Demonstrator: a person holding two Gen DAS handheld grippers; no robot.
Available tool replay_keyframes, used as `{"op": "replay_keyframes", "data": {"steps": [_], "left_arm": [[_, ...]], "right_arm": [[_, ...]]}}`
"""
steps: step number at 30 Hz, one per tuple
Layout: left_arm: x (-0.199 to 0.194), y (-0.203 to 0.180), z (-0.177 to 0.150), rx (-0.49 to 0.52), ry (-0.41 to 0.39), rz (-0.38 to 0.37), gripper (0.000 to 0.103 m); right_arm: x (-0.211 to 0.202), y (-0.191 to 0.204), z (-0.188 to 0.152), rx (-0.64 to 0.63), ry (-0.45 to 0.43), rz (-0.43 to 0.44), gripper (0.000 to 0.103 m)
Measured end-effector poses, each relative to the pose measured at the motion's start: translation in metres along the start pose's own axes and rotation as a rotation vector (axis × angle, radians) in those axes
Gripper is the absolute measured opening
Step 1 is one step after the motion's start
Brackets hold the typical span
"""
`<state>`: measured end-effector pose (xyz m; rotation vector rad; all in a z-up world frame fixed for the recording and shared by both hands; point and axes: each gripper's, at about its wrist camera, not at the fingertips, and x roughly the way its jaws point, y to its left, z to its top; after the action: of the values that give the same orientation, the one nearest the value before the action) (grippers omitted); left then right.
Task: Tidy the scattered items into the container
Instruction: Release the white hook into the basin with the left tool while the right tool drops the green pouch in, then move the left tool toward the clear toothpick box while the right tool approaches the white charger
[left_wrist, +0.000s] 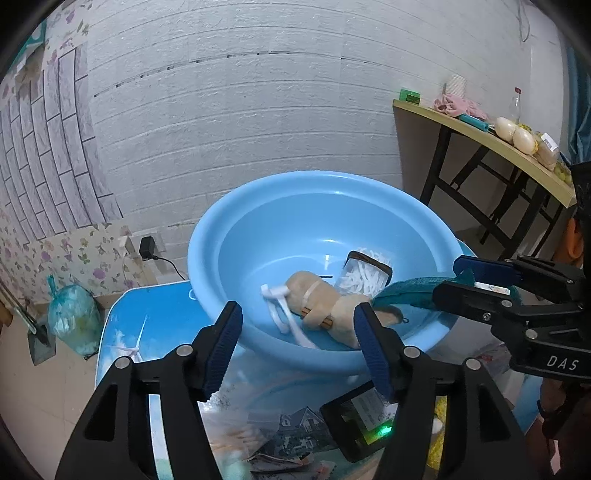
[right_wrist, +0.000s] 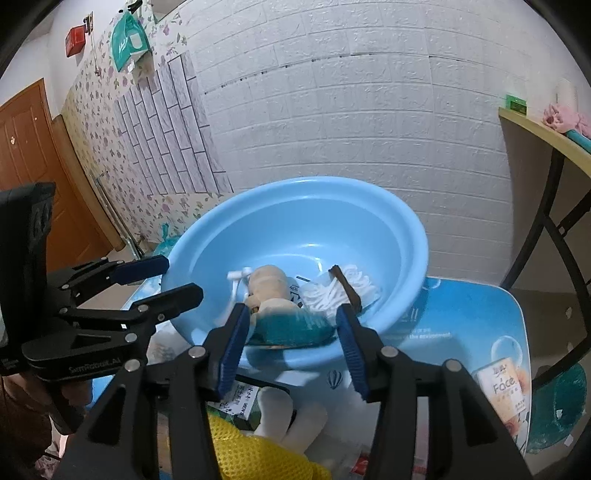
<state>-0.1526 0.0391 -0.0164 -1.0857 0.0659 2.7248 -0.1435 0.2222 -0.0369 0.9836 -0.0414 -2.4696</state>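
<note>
A light blue basin (left_wrist: 314, 181) (right_wrist: 295, 184) stands on the table. In it lie a beige plush roll (left_wrist: 317, 295) (right_wrist: 267, 282), a white razor-like piece (left_wrist: 284, 317) and a clear box of white sticks (left_wrist: 364, 275) (right_wrist: 332, 293). A teal fabric item (left_wrist: 410, 291) (right_wrist: 291, 326) lies over the basin's near rim, between the pads of my right gripper (right_wrist: 291, 350) (left_wrist: 447, 278). These jaws look slightly apart from it. My left gripper (left_wrist: 299, 347) (right_wrist: 184, 277) is open and empty above the near rim.
The table wears a blue printed cover (right_wrist: 461, 317). In front of the basin lie a black device with a green light (left_wrist: 358, 421), a clear bag (left_wrist: 236, 432), a yellow mesh item (right_wrist: 251, 454) and a white plush (right_wrist: 280, 410). A wooden side table (left_wrist: 480, 136) stands right.
</note>
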Motion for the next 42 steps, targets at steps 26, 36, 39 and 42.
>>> {"op": "replay_keyframes", "data": {"steps": [26,36,39,42], "left_arm": [[-0.058,-0.002,-0.039,-0.069,0.014,0.034,0.082],[-0.063,0.006,-0.076,-0.097,0.095,0.051,0.089],[-0.061,0.006,-0.086,-0.108,0.126,0.046,0.089],[-0.061,0.006,-0.094,-0.1,0.135,0.042,0.09]], "right_arm": [[-0.054,0.007,-0.029,0.047,-0.027,-0.028,0.049],[-0.068,-0.004,-0.064,0.078,0.016,-0.067,0.049],[-0.073,-0.01,-0.072,0.091,0.022,-0.084,0.049],[-0.076,-0.014,-0.078,0.109,0.032,-0.092,0.049]]}}
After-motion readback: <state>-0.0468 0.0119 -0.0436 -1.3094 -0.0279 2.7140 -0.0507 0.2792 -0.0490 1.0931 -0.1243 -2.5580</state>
